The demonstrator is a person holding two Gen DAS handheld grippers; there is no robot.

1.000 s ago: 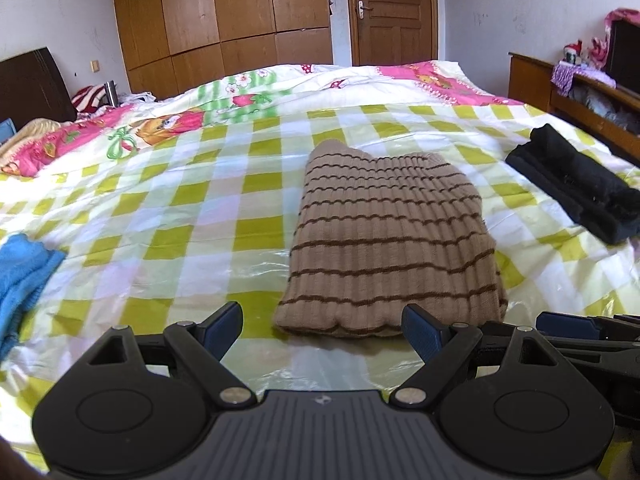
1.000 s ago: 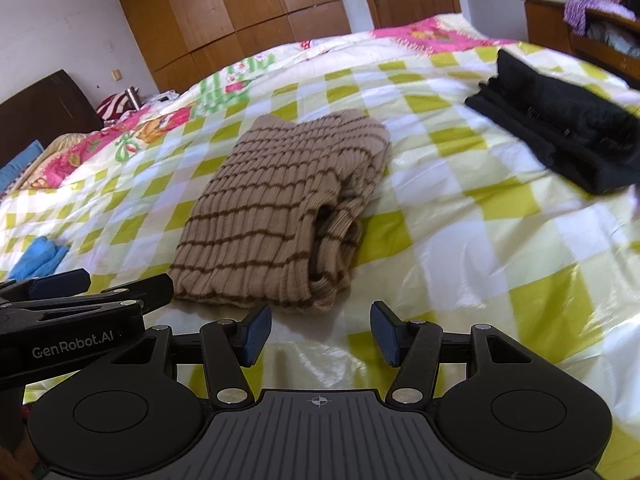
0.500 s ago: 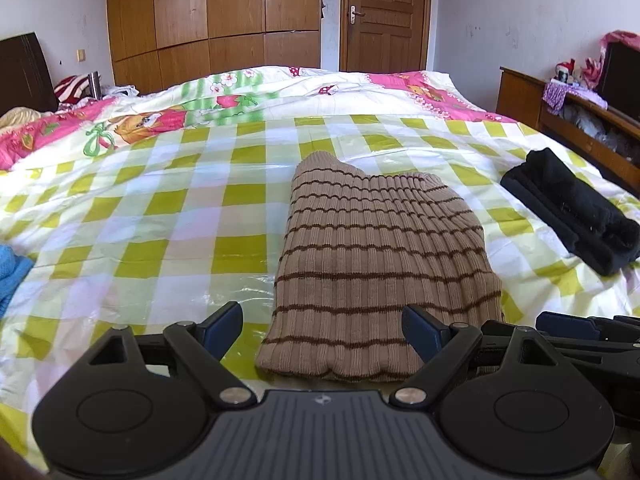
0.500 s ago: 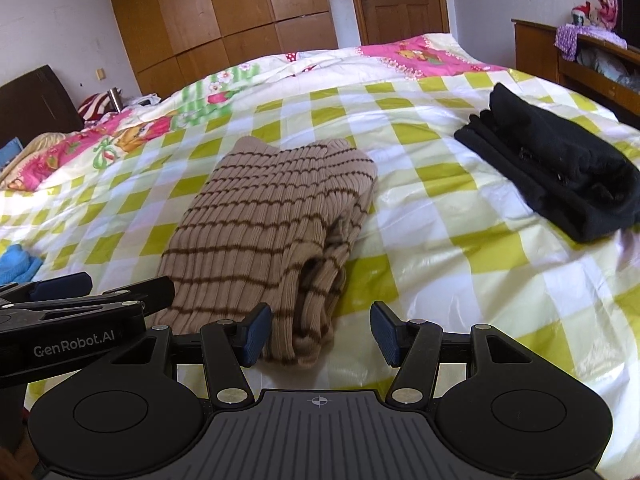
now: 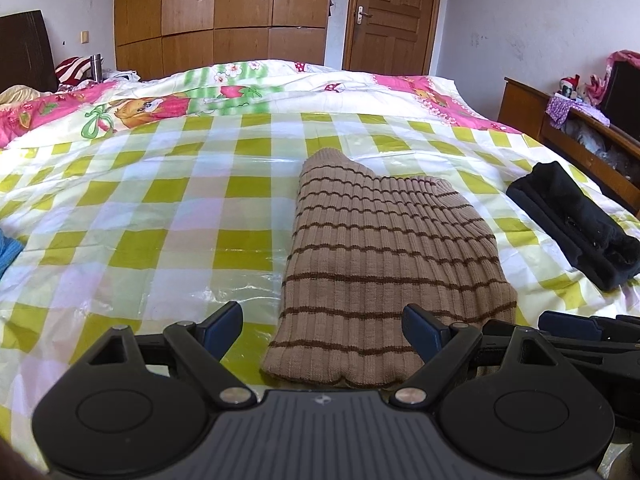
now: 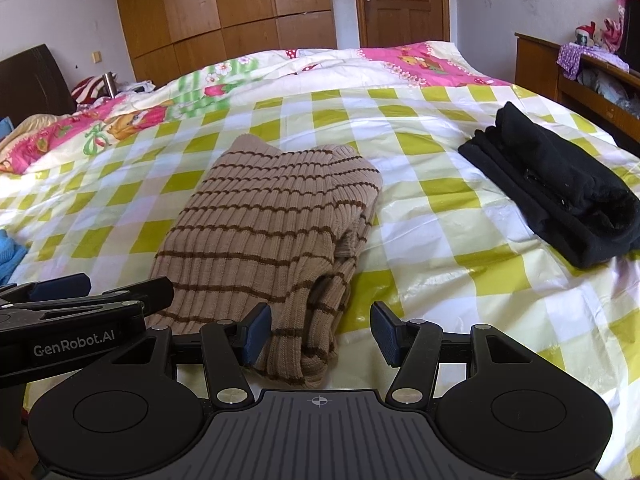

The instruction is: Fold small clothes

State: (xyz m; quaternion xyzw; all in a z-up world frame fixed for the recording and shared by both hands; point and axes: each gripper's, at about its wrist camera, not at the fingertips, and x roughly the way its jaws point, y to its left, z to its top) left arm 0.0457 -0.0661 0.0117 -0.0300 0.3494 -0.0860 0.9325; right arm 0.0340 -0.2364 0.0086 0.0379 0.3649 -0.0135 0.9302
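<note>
A folded tan knit sweater with brown stripes (image 5: 384,256) (image 6: 260,236) lies on the green-and-white checked bed cover (image 5: 160,216). My left gripper (image 5: 324,330) is open, its blue pads either side of the sweater's near left corner without pressing it. My right gripper (image 6: 320,332) is open too, straddling the sweater's near right corner, where the folded layers show. Each gripper appears at the edge of the other's view. A folded black garment (image 5: 576,228) (image 6: 560,196) lies to the right.
A blue cloth (image 6: 10,256) sits at the bed's left edge. A pink floral quilt (image 5: 200,100) is bunched at the far side. A wooden sideboard (image 6: 580,76) stands on the right, wardrobes and a door behind.
Both grippers have moved forward towards the sweater; its near edge, which lay ahead of the fingertips, now sits between them. Both stay open.
</note>
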